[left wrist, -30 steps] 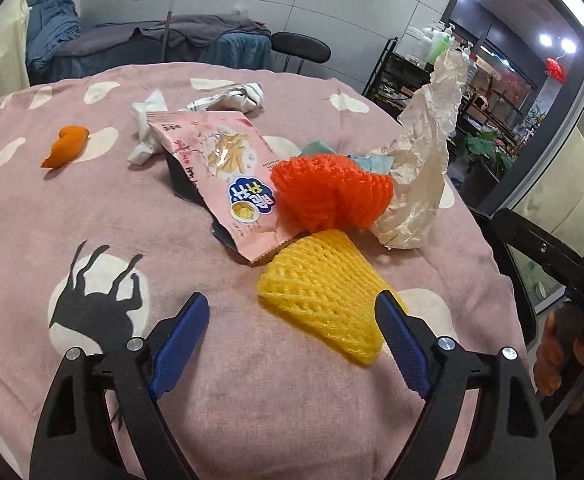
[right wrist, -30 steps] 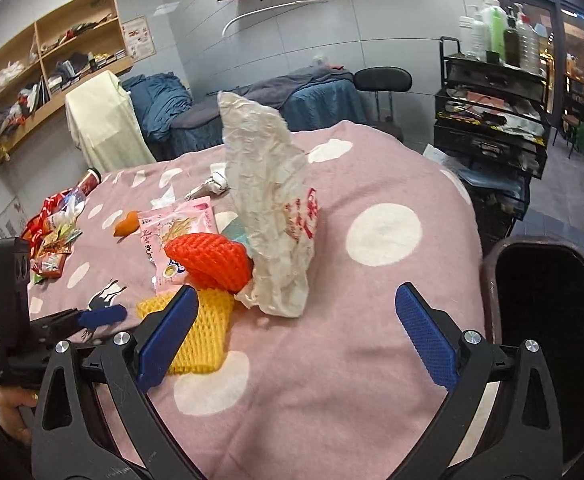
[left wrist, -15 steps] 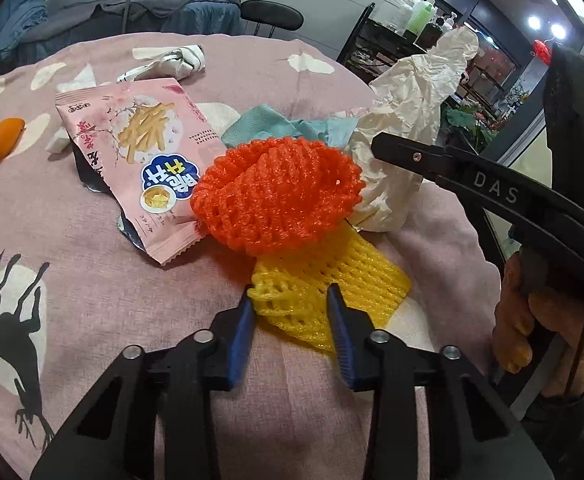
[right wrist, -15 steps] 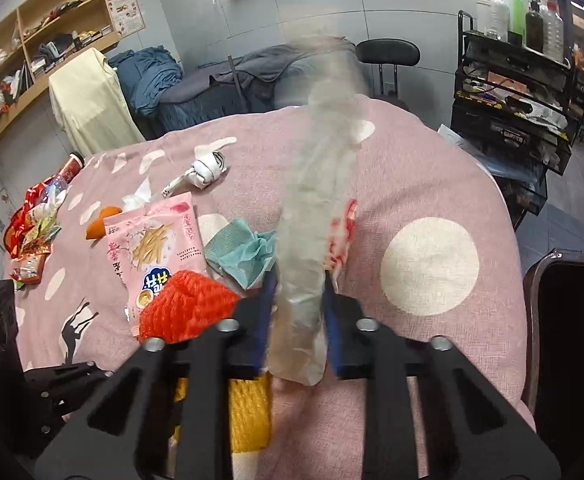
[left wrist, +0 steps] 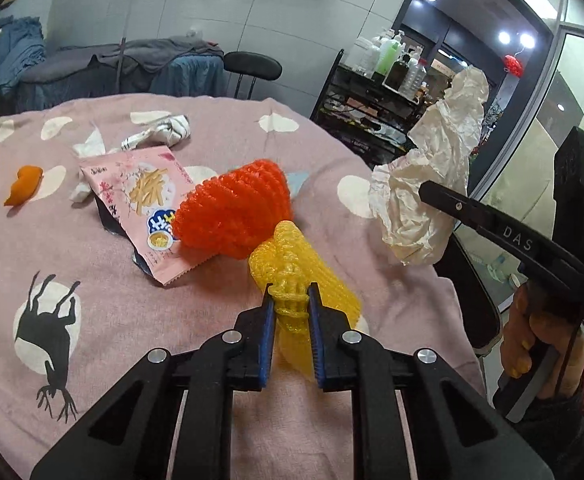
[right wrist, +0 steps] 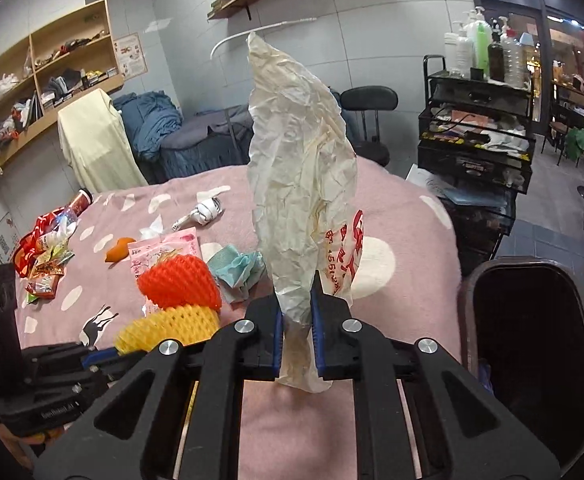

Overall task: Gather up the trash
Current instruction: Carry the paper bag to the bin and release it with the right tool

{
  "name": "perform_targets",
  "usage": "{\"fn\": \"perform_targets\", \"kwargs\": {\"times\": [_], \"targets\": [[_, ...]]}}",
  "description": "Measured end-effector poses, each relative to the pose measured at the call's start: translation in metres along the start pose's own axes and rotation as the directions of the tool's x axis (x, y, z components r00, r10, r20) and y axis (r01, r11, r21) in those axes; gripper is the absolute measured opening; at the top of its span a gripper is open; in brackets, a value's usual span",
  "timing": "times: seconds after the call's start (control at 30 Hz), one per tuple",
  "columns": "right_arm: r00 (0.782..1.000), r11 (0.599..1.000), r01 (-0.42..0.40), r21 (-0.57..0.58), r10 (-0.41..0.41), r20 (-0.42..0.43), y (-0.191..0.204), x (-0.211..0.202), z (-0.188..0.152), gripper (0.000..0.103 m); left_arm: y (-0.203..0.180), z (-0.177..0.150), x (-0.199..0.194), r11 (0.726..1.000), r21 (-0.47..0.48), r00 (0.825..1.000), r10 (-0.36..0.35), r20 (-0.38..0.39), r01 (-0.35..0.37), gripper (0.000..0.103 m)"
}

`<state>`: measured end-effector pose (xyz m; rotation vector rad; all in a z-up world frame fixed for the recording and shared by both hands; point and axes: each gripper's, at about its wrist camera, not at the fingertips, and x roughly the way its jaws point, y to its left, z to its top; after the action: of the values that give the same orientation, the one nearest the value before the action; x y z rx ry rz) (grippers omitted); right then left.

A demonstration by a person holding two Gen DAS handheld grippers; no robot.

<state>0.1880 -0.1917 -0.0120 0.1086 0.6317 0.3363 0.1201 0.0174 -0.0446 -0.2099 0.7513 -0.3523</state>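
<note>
My left gripper (left wrist: 290, 298) is shut on a yellow foam fruit net (left wrist: 304, 268), lifted slightly off the pink tablecloth (left wrist: 92, 304); the net also shows in the right wrist view (right wrist: 168, 326). An orange foam net (left wrist: 234, 210) lies just behind it on a pink snack bag (left wrist: 140, 196). My right gripper (right wrist: 297, 300) is shut on a crumpled white paper bag (right wrist: 300, 184) and holds it upright above the table; the bag shows at the right in the left wrist view (left wrist: 428, 184).
A dark trash bin (right wrist: 532, 328) stands open at the table's right edge. A teal tissue (right wrist: 238, 266), an orange peel (left wrist: 24, 190), a white wrapper (left wrist: 160, 136) and a wrapper pile (right wrist: 46, 256) lie on the table. A black rack (right wrist: 480, 136) stands behind.
Both grippers closed: the left on the yellow net, the right on the paper bag. Both items are now lifted off the cloth, the bag held higher.
</note>
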Motion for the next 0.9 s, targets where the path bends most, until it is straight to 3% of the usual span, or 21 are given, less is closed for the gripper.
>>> {"fn": "perform_targets", "kwargs": {"times": [0.23, 0.5, 0.7, 0.9], "targets": [[0.998, 0.998, 0.028, 0.049, -0.03, 0.051, -0.025, -0.036, -0.01, 0.013, -0.03, 0.017, -0.009, 0.997, 0.068, 0.997, -0.027, 0.07, 0.022, 0.016], [0.989, 0.988, 0.102, 0.12, -0.114, 0.094, -0.062, -0.069, -0.023, 0.013, -0.06, 0.023, 0.002, 0.99, 0.124, 0.994, -0.075, 0.081, 0.065, 0.016], [0.966, 0.963, 0.225, 0.15, -0.241, 0.096, -0.094, -0.087, -0.037, 0.013, -0.091, 0.025, 0.014, 0.978, 0.181, 0.99, -0.122, 0.068, 0.108, 0.016], [0.932, 0.918, 0.348, 0.189, -0.36, 0.035, -0.133, -0.085, -0.056, 0.013, -0.118, 0.026, 0.029, 0.963, 0.228, 0.987, -0.155, 0.04, 0.142, 0.016]]}}
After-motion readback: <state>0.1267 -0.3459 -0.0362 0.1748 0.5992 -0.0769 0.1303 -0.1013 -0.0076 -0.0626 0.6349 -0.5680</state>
